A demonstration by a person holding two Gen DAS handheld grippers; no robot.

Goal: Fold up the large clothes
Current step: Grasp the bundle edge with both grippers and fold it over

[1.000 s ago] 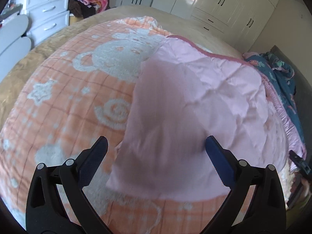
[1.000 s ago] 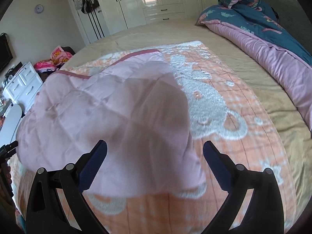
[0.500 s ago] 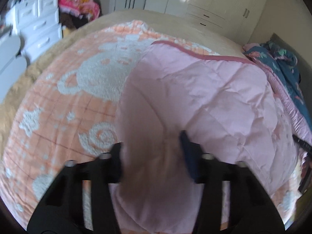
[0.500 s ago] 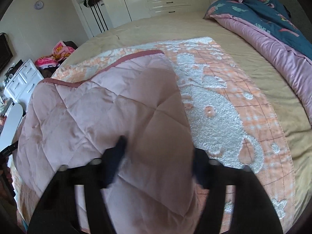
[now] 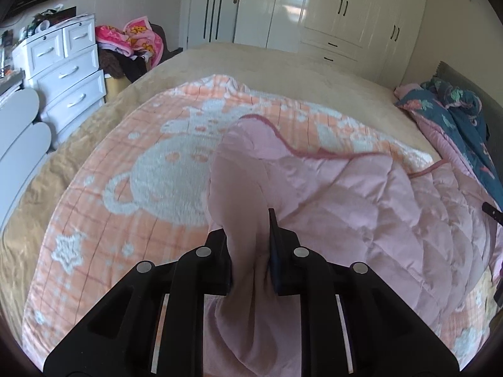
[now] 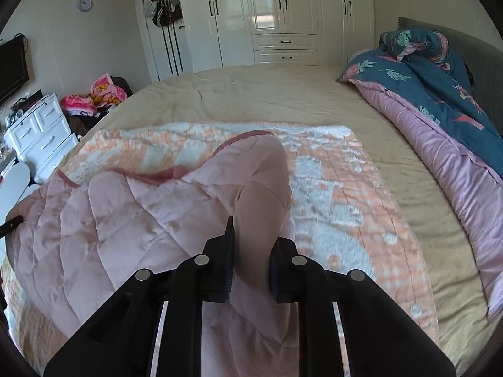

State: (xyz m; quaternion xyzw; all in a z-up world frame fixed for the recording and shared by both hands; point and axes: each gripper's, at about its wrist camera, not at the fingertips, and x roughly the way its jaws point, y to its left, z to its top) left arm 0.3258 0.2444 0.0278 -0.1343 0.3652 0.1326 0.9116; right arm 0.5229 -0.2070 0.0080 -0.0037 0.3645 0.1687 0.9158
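A pink quilted garment (image 5: 361, 201) with a darker pink trimmed edge lies on an orange and white bear-pattern blanket (image 5: 151, 169) on the bed. My left gripper (image 5: 248, 235) is shut on a bunched corner of the garment and holds it lifted. In the right wrist view the same garment (image 6: 119, 226) spreads to the left, and my right gripper (image 6: 251, 238) is shut on another bunched corner of it. The cloth hangs down between each pair of fingers and hides the inner pads.
A blue and pink duvet (image 6: 440, 100) is piled along the bed's right side by the grey headboard. A white drawer unit (image 5: 66, 72) and a heap of pink clothes (image 5: 132, 37) stand left of the bed. White wardrobes (image 6: 276, 15) line the far wall.
Both grippers were open over the garment's near edge a second ago. They have closed on its two corners and raised them, so the cloth now bunches upward.
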